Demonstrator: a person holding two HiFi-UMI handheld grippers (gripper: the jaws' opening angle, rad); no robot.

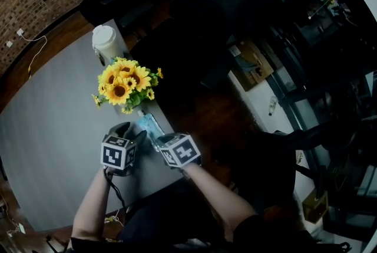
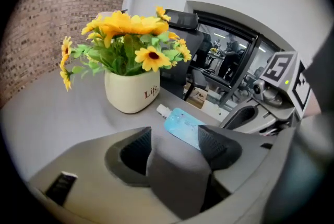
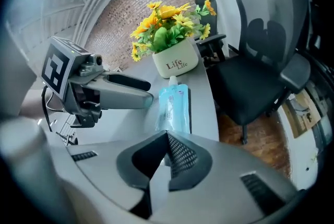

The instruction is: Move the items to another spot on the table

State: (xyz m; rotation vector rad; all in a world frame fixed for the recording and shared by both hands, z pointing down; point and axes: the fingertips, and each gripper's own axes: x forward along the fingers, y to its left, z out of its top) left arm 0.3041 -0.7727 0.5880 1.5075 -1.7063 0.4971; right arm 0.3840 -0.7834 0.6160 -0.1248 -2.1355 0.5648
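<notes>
The right claw (image 3: 166, 137) appears clamped on the blue pouch's (image 3: 172, 108) end, just short of the sunflower pot (image 3: 176, 63), while the left claw (image 2: 175, 134) gapes empty; lifting the pouch seems next.

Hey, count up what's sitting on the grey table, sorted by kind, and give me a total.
pot of sunflowers: 1
blue pouch: 1
white lidded cup: 1
Total: 3

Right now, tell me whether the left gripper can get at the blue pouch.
Probably yes: the blue pouch lies flat just ahead of the left gripper, jaws open, nothing between. The right gripper seems shut on its near end.
</notes>
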